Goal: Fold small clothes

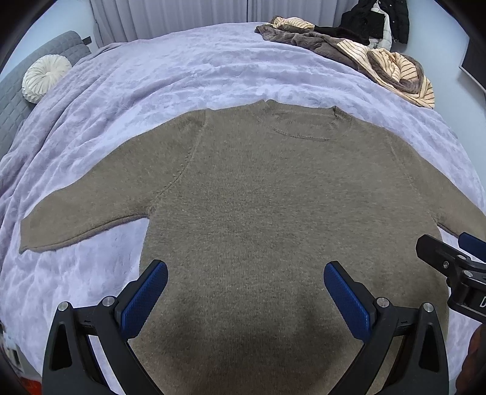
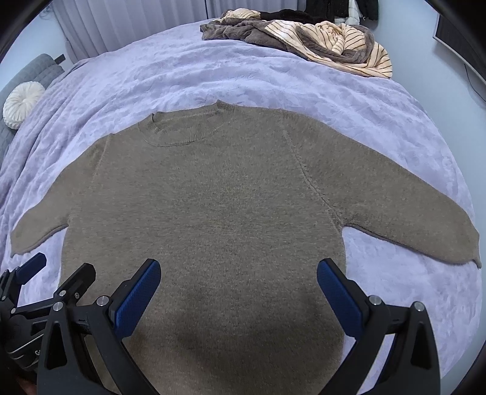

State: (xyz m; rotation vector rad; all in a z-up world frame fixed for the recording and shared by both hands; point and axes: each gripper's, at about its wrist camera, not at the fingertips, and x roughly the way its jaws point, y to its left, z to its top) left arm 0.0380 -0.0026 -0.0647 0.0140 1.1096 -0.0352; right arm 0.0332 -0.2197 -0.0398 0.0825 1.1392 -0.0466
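A brown knit sweater (image 1: 252, 194) lies flat on the lilac bedspread (image 1: 170, 79), front up, collar at the far side, both sleeves spread outward. It also shows in the right wrist view (image 2: 212, 197). My left gripper (image 1: 245, 270) is open and empty above the sweater's lower body. My right gripper (image 2: 238, 269) is open and empty above the same lower part, to the right of the left one. The right gripper shows at the right edge of the left wrist view (image 1: 449, 258); the left gripper shows at the lower left of the right wrist view (image 2: 45, 279).
A pile of brown and cream striped clothes (image 1: 364, 57) lies at the far right of the bed, also in the right wrist view (image 2: 319, 39). A round white cushion (image 1: 45, 76) rests on a grey headboard (image 1: 18, 100) at the far left. Dark clothes (image 1: 376, 18) hang behind.
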